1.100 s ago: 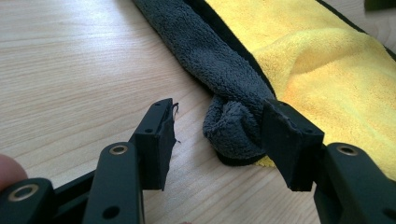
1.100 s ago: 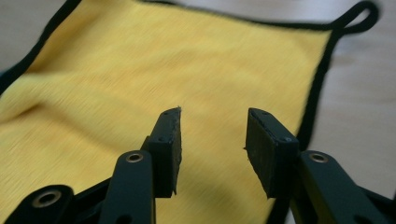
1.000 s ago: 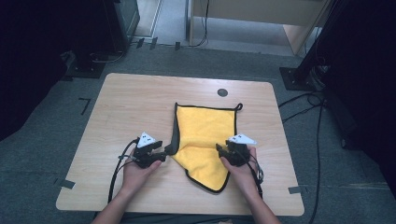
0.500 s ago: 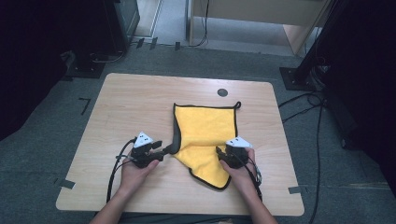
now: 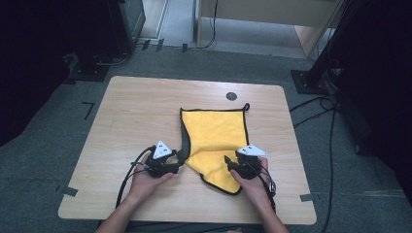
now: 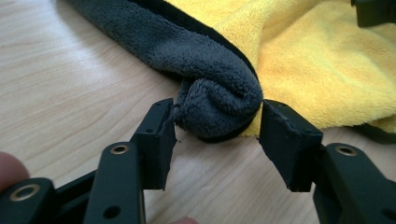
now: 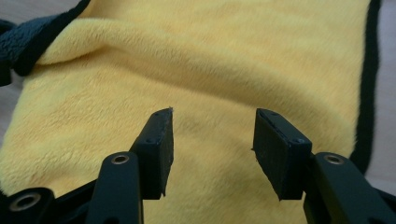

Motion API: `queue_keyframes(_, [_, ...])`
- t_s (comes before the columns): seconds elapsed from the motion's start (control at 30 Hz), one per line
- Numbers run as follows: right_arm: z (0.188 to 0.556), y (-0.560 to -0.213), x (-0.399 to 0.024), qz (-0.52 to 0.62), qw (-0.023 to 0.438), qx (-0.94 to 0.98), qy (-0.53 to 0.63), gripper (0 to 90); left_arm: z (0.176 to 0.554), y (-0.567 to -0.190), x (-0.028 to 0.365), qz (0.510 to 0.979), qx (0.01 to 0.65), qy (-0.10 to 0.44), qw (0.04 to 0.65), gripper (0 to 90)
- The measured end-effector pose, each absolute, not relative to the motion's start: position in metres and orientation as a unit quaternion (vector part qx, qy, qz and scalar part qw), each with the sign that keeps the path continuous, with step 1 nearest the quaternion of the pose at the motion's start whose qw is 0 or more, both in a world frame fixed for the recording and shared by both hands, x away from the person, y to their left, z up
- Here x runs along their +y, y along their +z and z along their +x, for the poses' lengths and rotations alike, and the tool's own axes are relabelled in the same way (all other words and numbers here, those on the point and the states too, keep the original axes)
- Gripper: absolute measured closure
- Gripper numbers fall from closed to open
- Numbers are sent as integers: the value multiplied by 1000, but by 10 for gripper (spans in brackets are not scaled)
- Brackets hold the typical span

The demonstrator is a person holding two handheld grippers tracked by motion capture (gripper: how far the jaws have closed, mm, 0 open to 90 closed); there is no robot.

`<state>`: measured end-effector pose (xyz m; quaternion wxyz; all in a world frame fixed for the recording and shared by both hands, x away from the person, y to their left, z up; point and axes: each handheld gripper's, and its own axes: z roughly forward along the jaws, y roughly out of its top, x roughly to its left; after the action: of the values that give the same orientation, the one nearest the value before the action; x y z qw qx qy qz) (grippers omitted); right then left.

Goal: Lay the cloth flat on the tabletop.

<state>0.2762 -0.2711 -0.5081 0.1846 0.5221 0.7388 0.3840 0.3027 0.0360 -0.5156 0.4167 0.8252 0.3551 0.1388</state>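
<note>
A yellow towel (image 5: 216, 138) with a black edge and grey underside lies on the wooden table (image 5: 136, 111), its left side folded over. My left gripper (image 5: 176, 163) is open at the towel's left fold; in the left gripper view its jaws stand either side of a grey rolled corner (image 6: 219, 109), about touching it. My right gripper (image 5: 231, 166) is open over the towel's near right part. In the right gripper view (image 7: 212, 140) yellow pile (image 7: 224, 60) lies beneath and between its jaws.
A small dark round grommet (image 5: 231, 96) sits near the table's far edge. Cables (image 5: 127, 177) trail from both grippers toward the near edge. Dark stands and cables crowd the floor around the table. Bare wood stretches left of the towel.
Both grippers have drawn slightly toward the near edge. The towel's near part has shifted and bunched a little with them.
</note>
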Motion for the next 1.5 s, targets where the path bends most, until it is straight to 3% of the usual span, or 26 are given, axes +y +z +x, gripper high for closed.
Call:
queue_keyframes(0.13, [268,-516,-270,521,177,750,367,480,304,-516,29,837,344,149,398,563])
queue_keyframes(0.3, [268,-519,-269,507,196,757,363,479,307,-507,28,826,353,122,423,760])
queue_keyframes(0.57, [273,-522,-271,502,208,754,368,479,332,-478,13,779,367,43,506,781])
queue_keyframes(0.77, [274,-522,-272,499,210,755,370,480,360,-471,-25,776,359,-13,518,768])
queue_keyframes(0.9, [275,-522,-273,502,209,752,371,481,363,-490,-49,804,329,-77,490,656])
queue_keyframes(0.97, [274,-521,-275,505,205,751,373,482,357,-495,-50,811,321,-66,484,620])
queue_keyframes(1.13, [271,-518,-276,511,206,742,381,514,349,-492,-19,778,361,-32,513,552])
queue_keyframes(1.33, [267,-502,-264,506,197,724,425,541,337,-494,32,781,398,38,481,528])
queue_keyframes(1.5, [268,-490,-229,473,178,736,452,536,324,-507,61,780,426,80,451,476])
